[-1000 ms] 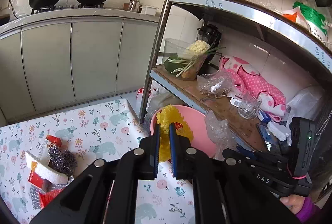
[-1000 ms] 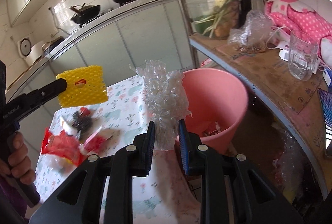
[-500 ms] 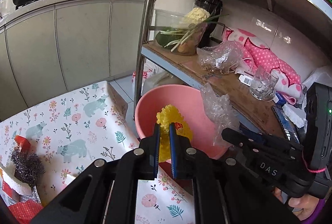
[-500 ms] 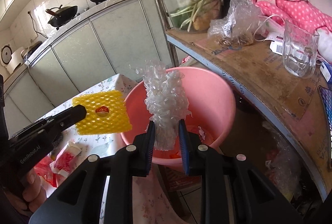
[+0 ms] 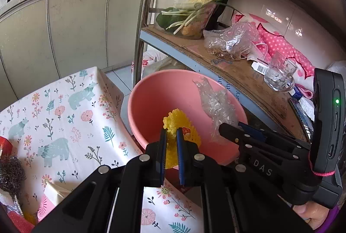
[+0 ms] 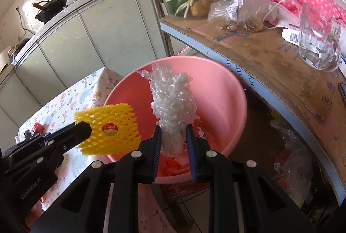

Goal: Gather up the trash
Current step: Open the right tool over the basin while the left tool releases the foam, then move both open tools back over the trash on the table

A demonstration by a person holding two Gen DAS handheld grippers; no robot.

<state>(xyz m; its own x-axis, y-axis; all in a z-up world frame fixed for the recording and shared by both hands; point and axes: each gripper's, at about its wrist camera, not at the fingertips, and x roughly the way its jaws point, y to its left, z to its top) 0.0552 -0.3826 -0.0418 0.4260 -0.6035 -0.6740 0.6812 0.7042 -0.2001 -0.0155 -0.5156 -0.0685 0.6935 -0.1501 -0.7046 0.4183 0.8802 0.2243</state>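
Grippers side by side over pink bin (image 6: 218,90), left gripper (image 5: 172,142) clamped on yellow foam net (image 6: 108,129) at near rim, right gripper (image 6: 173,142) clamped on crumpled clear plastic (image 6: 170,103) above bin mouth, red scraps (image 6: 173,165) at bottom, floral tablecloth (image 5: 64,114) alongside.

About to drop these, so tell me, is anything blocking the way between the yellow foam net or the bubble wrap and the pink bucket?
Nothing visible. The yellow foam net and the bubble wrap hang over the open pink bucket; only some trash lies at its bottom.
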